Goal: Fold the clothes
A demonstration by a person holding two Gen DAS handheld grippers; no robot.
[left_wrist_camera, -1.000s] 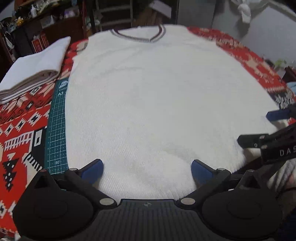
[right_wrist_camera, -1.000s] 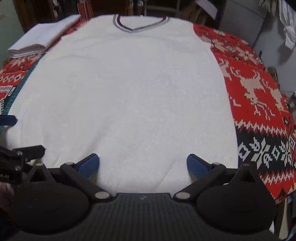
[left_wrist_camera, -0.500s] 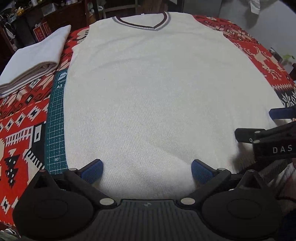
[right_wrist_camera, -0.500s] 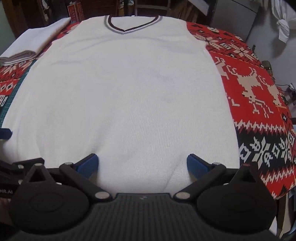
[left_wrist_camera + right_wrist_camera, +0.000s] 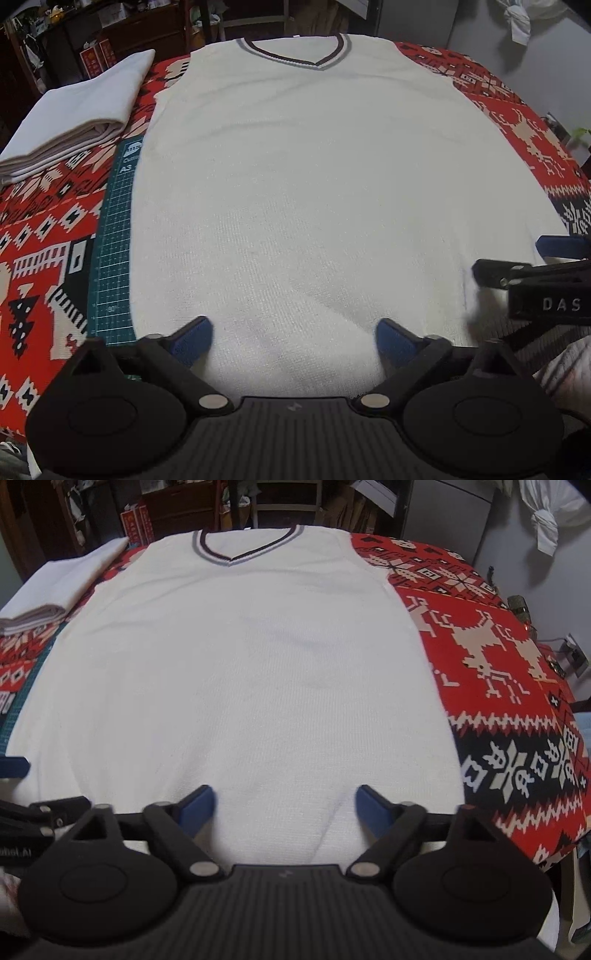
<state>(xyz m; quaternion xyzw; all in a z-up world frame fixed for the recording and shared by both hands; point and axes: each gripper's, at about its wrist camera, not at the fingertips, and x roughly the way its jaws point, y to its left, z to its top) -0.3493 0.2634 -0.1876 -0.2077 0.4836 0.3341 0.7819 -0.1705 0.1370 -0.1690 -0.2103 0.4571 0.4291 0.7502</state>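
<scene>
A white knitted V-neck vest (image 5: 325, 192) (image 5: 240, 672) lies flat on the table, its dark-striped collar (image 5: 295, 55) (image 5: 240, 550) at the far end and its hem nearest me. My left gripper (image 5: 293, 338) stands open over the hem's left part, with only cloth below its blue fingertips. Over the hem's right part my right gripper (image 5: 284, 806) is open too, its pads a little blurred. The right gripper's fingers (image 5: 554, 254) show at the right edge of the left wrist view.
A red, black and cream patterned cloth (image 5: 498, 664) (image 5: 40, 236) covers the table. A green cutting mat (image 5: 114, 243) shows beside the vest's left edge. Folded white clothes (image 5: 81, 107) (image 5: 62, 579) are stacked at the far left. Dark furniture stands behind the table.
Both grippers have risen and tilted, so the collar sits lower in each view. The right gripper's fingers have narrowed slightly. The vest has not moved.
</scene>
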